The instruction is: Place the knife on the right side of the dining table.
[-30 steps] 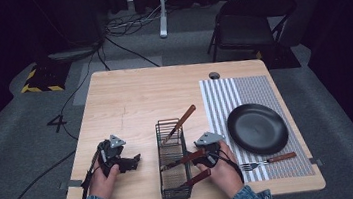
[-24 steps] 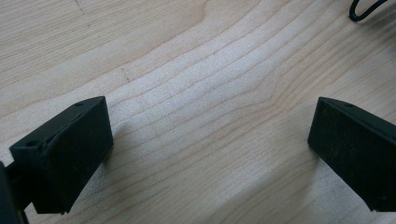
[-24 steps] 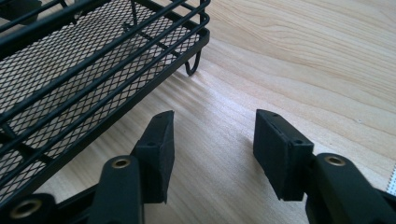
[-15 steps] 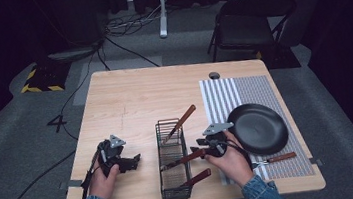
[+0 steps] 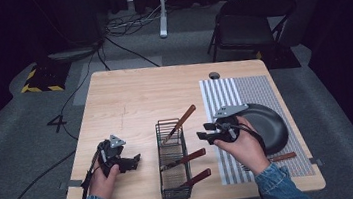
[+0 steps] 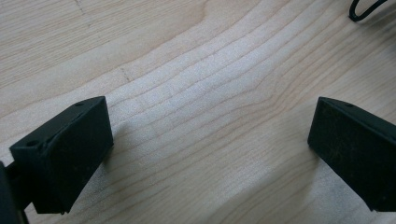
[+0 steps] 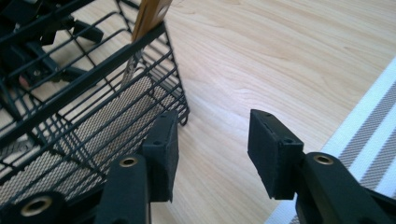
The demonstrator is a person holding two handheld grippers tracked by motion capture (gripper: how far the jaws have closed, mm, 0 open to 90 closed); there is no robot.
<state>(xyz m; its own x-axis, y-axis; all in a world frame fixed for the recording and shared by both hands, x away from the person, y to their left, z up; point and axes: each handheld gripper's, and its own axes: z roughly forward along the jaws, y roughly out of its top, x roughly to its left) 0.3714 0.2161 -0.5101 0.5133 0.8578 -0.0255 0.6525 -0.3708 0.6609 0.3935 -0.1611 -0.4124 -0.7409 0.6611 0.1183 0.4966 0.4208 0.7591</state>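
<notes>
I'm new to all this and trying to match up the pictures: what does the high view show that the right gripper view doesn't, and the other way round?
High view alone: the dark pan, the two wooden-handled utensils lying across the wire basket, the person's hands, the left tongs, the chair behind the table.

Right gripper view alone: a close look at the right tongs, open with nothing between them.

Both: the basket, the utensil handle leaning in it, the wooden table, the striped mat.

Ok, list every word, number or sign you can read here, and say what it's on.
"4": a dark figure on the grey floor left of the table.
Yellow-and-black hazard stripes, no words: on the mat farther back.
Nothing readable on the rack, pan or striped mat.
</notes>
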